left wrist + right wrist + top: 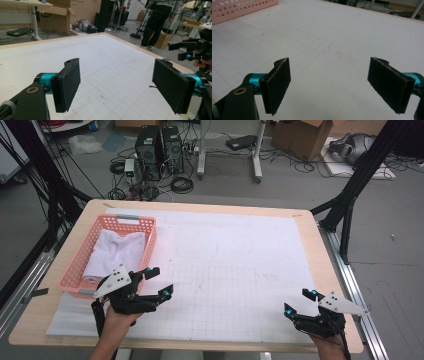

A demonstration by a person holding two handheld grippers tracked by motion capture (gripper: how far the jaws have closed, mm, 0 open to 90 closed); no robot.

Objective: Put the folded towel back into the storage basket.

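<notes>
basket (75, 270): pink perforated plastic; towel (115, 251): soft white cloth; table (200, 207): wood edge

Free room: white gridded paper mat (235, 265) lay bare from centre to right edge — open passage | Obstacle: pink perforated plastic basket (74, 270) holding a crumpled white cloth (112, 252) — stood at table's left side, just beside the left gripper (159, 282)

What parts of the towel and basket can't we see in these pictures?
- High view: the towel's near end is hidden behind the left gripper; so is the basket's near corner.
- Right gripper view: the picture's top edge cuts off most of the basket.
</notes>
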